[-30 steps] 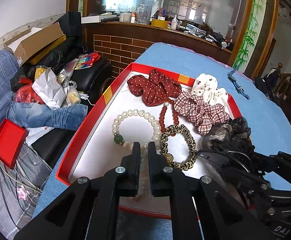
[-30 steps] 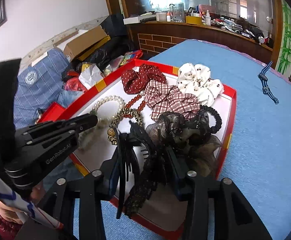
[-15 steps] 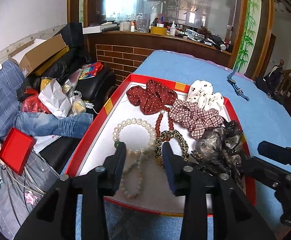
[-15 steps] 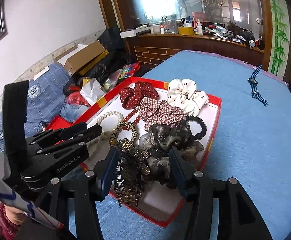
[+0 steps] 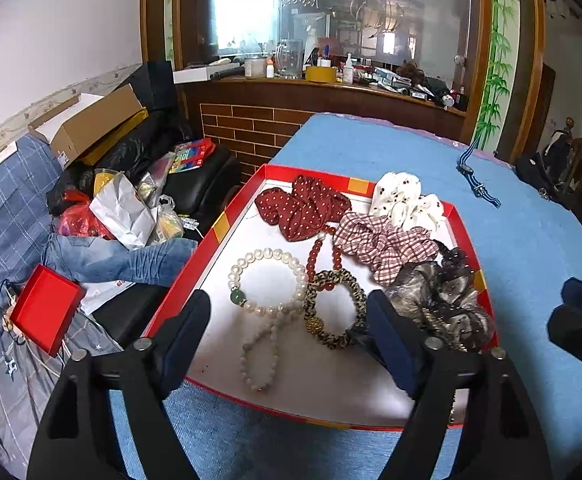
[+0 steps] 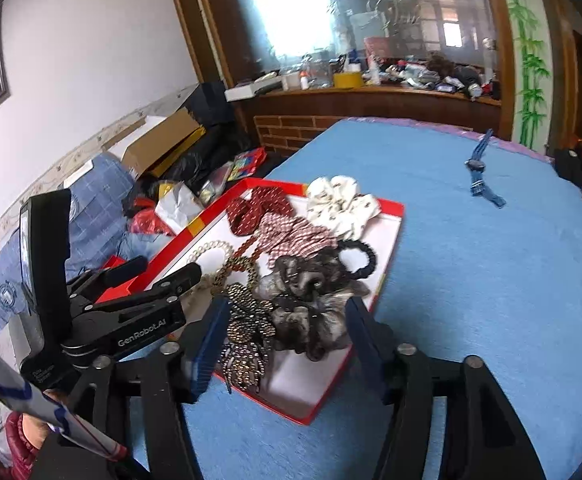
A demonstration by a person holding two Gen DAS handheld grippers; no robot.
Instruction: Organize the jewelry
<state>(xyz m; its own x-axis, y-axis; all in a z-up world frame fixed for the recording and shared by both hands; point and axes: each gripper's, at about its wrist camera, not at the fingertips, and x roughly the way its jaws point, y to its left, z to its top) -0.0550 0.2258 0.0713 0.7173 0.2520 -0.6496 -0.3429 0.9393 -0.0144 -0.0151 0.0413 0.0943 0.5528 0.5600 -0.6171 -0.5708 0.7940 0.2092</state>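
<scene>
Change since a second ago: both hand-held grippers have drawn back from the tray and spread. The left hand-held gripper [image 5: 287,336], then nearly closed over the pale beads, now stands wide with nothing between its fingers. The right hand-held gripper [image 6: 283,336], then closed on the black hair claw, now stands wide and holds nothing.

Red tray [image 5: 211,236]: shallow card box, white floor, red rim with yellow patches, on the blue cloth tabletop [image 5: 531,240]; long axis runs near to far.

Contents, left to right:
- Pearl bracelet [image 5: 267,280]: round glossy white beads, one green bead, lying flat as a ring.
- Pale bead strand [image 5: 259,352]: matte grey-white beads, a loop running near to far, touching the pearl bracelet's near side.
- Red bead bracelet [image 5: 317,256]: glossy, elongated near to far.
- Leopard-print ring [image 5: 333,308]: fabric-covered, with a gold bead.
- Dotted red scrunchie [image 5: 303,208], far end.
- Checked scrunchie [image 5: 383,244], ruffled fabric.
- White spotted scrunchie [image 5: 407,202], far right corner.
- Grey-black sheer scrunchie [image 6: 311,304], crumpled.
- Beaded hair claw [image 6: 247,344], near edge, studded texture.
- Black hair tie [image 6: 359,258], ribbed ring.

Outside the tray: striped blue strap [image 5: 477,172], far right on the tabletop.
</scene>
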